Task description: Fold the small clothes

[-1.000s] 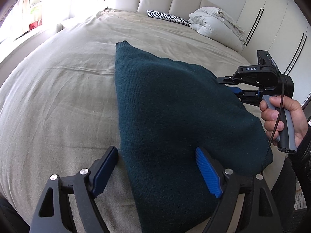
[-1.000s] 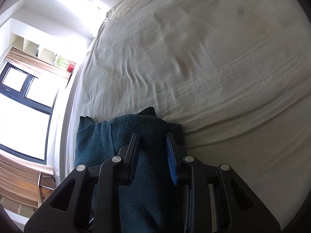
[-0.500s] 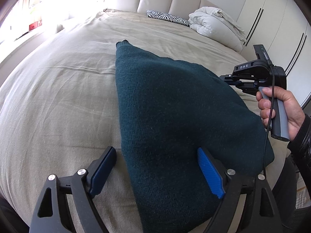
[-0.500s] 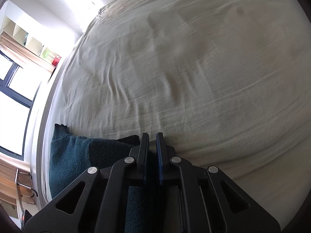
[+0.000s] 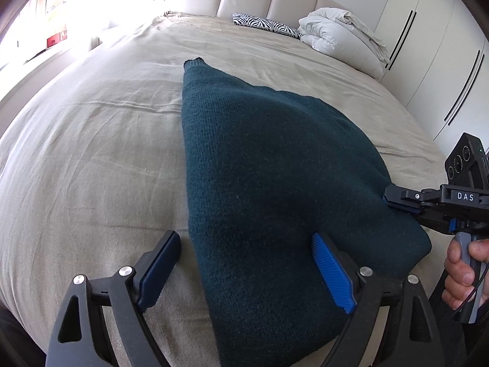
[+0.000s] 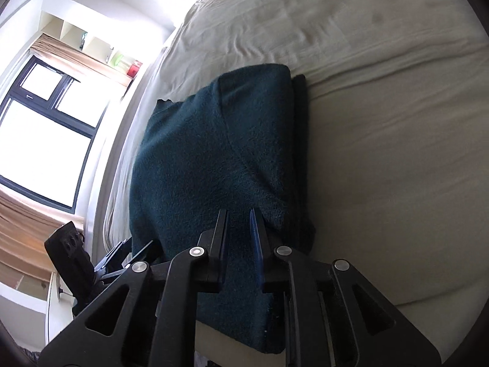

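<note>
My left claw [image 5: 244, 272] hangs low over the near edge of the bed [image 5: 91, 168], its jaws wide and widening a little more, with nothing pressed between the pads. The dark green sweater [image 5: 275, 183] lies flat on the bed and its near end sits between those jaws: my left pad is off the cloth, just beside its left edge, and my right pad rests over the knit without gripping it.

I judge the fold well along. From the right wrist view the sweater [image 6: 214, 153] shows a doubled layer, with a seam line running down its top and a second edge peeking out along its right side (so at least one side has been turned in). It is still long rather than compact, tapering to a cuff or hem at the far end, so I would guess one or two folds along its length are left.

My right claw [image 6: 238, 238] is at the sweater's right-hand edge, a bit farther up the bed than my left. Its jaws are narrow and just starting to part, with knit showing in the slim gap between them; whether the pads still press on it I cannot tell.

Farther off, the bedsheet is bare up to a zebra-print pillow [image 5: 262, 26] and a bundled white duvet [image 5: 342, 39] at the headboard.
</note>
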`<state>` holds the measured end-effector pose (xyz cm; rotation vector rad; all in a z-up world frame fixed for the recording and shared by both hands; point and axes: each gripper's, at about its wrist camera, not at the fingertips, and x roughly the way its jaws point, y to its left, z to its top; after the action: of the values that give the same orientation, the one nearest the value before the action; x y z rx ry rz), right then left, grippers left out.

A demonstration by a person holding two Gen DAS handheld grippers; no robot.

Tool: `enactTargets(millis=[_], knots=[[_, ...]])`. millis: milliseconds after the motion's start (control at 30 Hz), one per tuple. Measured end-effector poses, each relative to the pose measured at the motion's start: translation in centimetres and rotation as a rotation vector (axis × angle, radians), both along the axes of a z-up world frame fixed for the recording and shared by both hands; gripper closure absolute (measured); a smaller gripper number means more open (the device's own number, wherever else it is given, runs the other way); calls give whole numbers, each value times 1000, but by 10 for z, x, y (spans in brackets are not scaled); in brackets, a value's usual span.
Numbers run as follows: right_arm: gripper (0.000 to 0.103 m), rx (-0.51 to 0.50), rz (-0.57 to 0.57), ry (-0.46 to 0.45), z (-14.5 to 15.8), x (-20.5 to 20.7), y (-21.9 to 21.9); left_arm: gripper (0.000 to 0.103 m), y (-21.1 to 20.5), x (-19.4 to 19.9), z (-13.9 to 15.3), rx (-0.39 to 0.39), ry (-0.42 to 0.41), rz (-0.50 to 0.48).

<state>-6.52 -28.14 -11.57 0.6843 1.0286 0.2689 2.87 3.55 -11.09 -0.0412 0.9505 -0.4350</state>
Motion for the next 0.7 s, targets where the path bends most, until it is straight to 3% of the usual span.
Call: enactTargets(millis=[100,200,300,367,433,533,633,700], knots=[[91,128,-54,-29,-7,-15,-18,14,0,1,1,-1,4,3],[86,100,-50,-64,17,-28,-12,14,0,2,1,-5,7,7],[86,151,19,-119,30,-41,4,14,0,2,1,-6,8,7],[86,139,26,-85,17,-47,8,14,0,2,1,-13,12,8],[87,145,-6,-2,-16,-52,4,14,0,2,1,-12,12,6],[88,242,-31,-77,-29,-69,-6,14,1,3,0,-9,10,7],[86,177,-33,-62,-14,-72,-4,14,0,2,2,-9,4,10],[86,153,-5,-106,5,-73,4,14,-1,2,2,-6,1,8]])
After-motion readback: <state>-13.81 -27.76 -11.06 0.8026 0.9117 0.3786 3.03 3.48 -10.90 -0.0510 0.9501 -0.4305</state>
